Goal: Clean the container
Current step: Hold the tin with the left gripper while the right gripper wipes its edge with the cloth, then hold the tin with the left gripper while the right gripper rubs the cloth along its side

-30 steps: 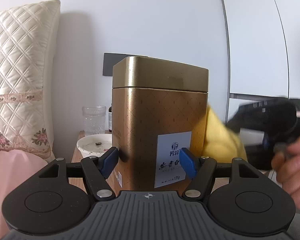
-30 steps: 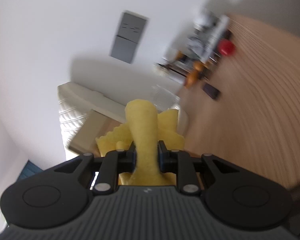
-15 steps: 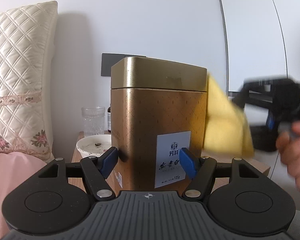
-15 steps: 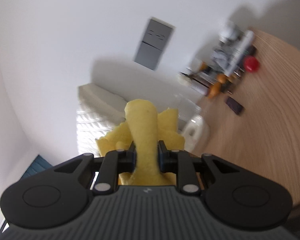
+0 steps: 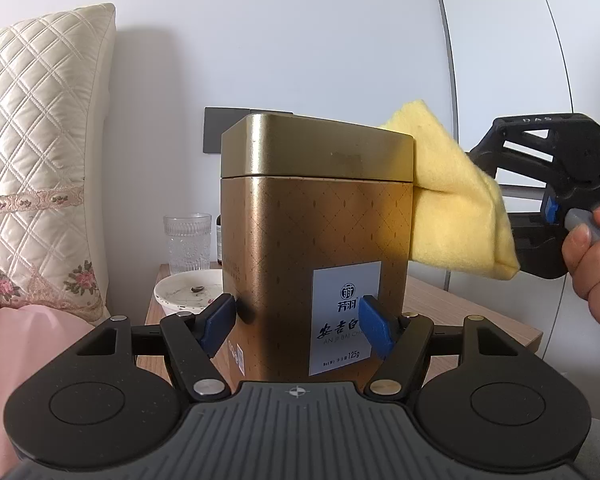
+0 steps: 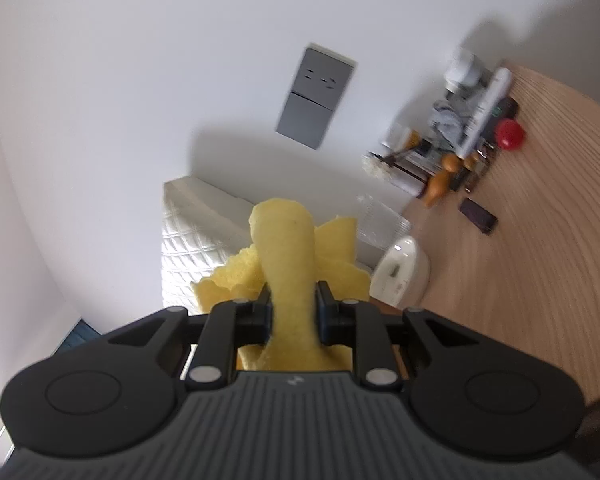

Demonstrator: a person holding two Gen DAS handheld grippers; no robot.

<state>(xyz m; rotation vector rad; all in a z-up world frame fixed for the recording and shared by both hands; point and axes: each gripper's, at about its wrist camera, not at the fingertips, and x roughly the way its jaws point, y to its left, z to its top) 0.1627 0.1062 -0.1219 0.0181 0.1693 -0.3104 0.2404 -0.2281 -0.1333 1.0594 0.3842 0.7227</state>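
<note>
The left tongs [image 5: 298, 322] are clamped on the lower part of a tall, square gold metal tea tin [image 5: 316, 248] with a lid, one blue pad [image 5: 216, 322] pressed on each side of its body; the tin stands upright at the centre of the left wrist view, its white paper label [image 5: 346, 316] facing the camera. Whether the tin rests on the light wooden worktop [image 5: 472, 308] beneath it or is held just above cannot be told. At about 3 o'clock of the tin, a folded yellow fleece cloth [image 5: 456, 200] lies against the tin's right edge, touching the lid's corner and the upper wall just below it. The right tongs [image 6: 294, 308] are closed on that cloth, a thick fold of it squeezed between the two black fingers [image 6: 256, 314] and standing out past them. In the left wrist view the right tool appears at 3 o'clock, with a person's hand [image 5: 592, 252] on its handle. Behind the tin, at 9 o'clock, a ribbed clear drinking glass [image 5: 187, 242] stands on the worktop, with a shallow white bowl [image 5: 186, 294] holding small dark bits just in front of it. A cream quilted cushion [image 5: 40, 152] with floral lace trim fills the left side, and a grey wall socket plate [image 6: 314, 96] sits on the white wall.
</note>
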